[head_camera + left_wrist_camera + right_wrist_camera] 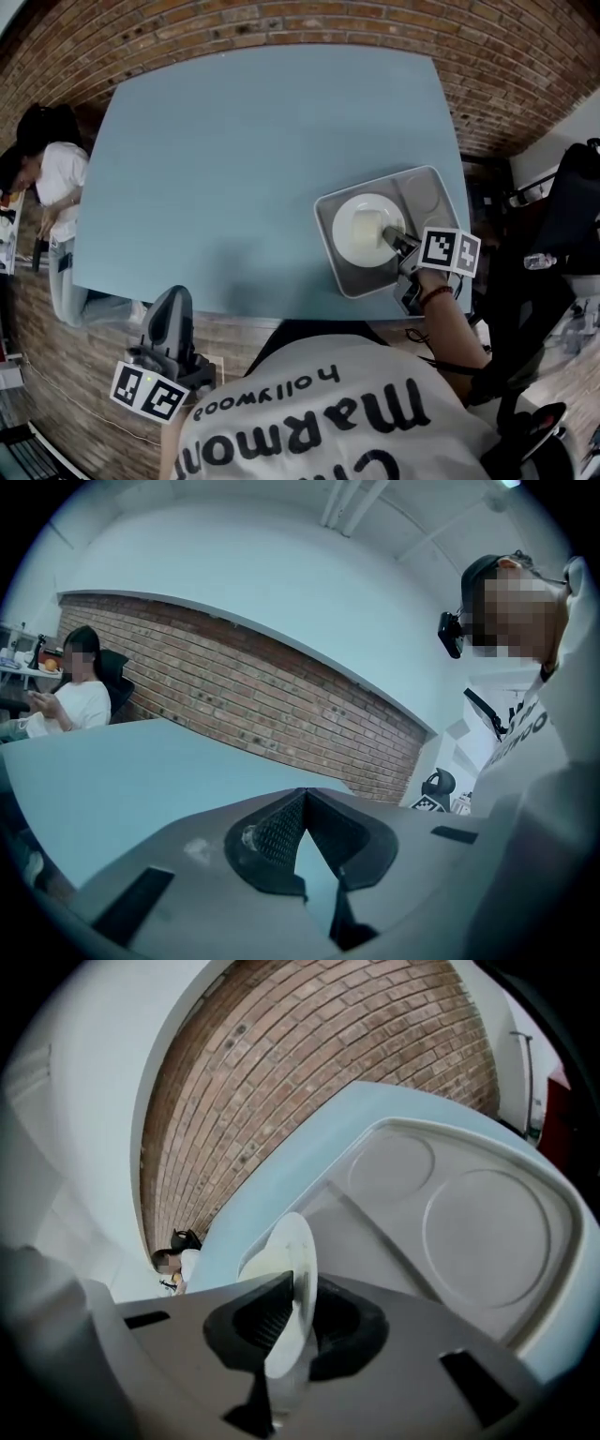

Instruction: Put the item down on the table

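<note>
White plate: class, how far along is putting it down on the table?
Done: the right gripper is clamped on the rim of the white plate. In hand: the plate is over the grey tray. Left: setting it on the blue table. The left gripper is shut, empty.

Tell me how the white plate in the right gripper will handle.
The white round plate looks rigid and glossy, so probably slippery. The right gripper pinches only its thin rim, so it may pivot. Likely breakable if dropped.

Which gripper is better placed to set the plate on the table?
Right. The right gripper grips the round white plate over the grey metal tray; the left gripper is shut, empty, off the blue table.
</note>
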Demonstrator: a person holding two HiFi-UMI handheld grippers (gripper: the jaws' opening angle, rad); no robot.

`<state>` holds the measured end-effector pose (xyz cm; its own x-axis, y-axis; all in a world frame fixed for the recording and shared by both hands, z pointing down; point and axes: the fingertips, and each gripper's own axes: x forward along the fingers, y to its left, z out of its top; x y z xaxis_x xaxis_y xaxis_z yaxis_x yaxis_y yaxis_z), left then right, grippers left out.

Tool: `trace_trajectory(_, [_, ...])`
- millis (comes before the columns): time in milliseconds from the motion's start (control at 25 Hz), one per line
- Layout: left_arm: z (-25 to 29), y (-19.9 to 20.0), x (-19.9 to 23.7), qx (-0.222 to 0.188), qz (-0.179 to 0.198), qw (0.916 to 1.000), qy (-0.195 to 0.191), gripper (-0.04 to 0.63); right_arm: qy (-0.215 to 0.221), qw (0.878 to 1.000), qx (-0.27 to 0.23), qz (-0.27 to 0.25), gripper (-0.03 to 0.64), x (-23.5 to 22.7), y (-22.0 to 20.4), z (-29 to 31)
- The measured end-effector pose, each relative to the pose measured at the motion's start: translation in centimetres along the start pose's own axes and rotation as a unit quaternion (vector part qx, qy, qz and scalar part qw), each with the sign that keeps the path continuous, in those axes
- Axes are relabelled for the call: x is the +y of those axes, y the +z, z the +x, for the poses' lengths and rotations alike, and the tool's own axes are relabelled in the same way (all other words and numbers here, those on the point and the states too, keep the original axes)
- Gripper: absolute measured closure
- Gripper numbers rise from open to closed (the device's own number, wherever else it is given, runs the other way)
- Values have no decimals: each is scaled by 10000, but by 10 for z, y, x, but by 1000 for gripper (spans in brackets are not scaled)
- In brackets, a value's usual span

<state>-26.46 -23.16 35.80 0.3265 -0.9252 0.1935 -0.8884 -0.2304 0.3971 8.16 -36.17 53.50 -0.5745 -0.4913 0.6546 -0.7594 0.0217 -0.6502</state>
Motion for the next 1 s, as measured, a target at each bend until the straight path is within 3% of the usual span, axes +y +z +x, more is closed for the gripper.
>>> trace_trajectory(200, [0, -1, 1, -23, -7, 10000, -13, 589, -234, 9962, -76, -830, 574, 6, 6, 4])
trace_trajectory(520, [0, 3, 3, -118, 4, 9999, 3, 589, -797, 9775, -34, -1955, 512, 4, 7, 6])
trace_trajectory(680, [1, 5, 0, -191, -4, 9998, -49, 589, -955, 9674, -25, -2344, 497, 2, 7, 8])
trace_trajectory(880, [1, 9, 2, -257, -12, 9996, -75, 589, -1475, 9432, 191, -2972, 474, -9, 4, 12])
trace_trajectory(1000, [2, 10, 5, -273, -45, 9996, -69, 589, -1522, 9423, 281, -2968, 474, -13, -1, 15])
